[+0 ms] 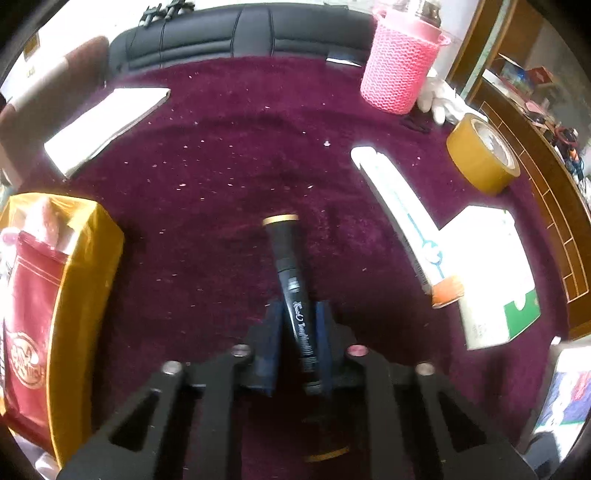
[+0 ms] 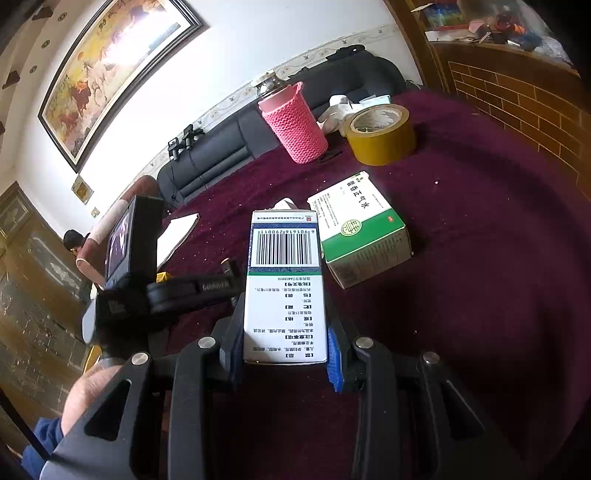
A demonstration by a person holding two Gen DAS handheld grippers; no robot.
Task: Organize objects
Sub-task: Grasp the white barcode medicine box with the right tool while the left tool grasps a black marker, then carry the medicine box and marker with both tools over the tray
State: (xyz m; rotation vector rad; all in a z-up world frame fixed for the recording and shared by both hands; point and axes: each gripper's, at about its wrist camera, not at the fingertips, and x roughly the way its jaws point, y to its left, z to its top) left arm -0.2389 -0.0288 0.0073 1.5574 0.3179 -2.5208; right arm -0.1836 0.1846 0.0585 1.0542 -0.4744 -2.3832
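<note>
My left gripper (image 1: 295, 314) is shut on a black pen-like tube with gold ends (image 1: 291, 273), held just above the purple cloth (image 1: 221, 166). My right gripper (image 2: 284, 325) is shut on a long white box with a barcode (image 2: 284, 280), held over the cloth next to a green-and-white medicine box (image 2: 362, 229). In the left wrist view the long white box (image 1: 402, 218) and the green-and-white box (image 1: 491, 273) lie to the right of the tube.
A pink knit-sleeved bottle (image 1: 399, 70) and a yellow tape roll (image 1: 484, 155) stand at the far right. A white notebook (image 1: 103, 125) lies far left. A gold-and-red bag (image 1: 51, 314) sits near left. A black sofa (image 1: 240, 33) lines the far edge.
</note>
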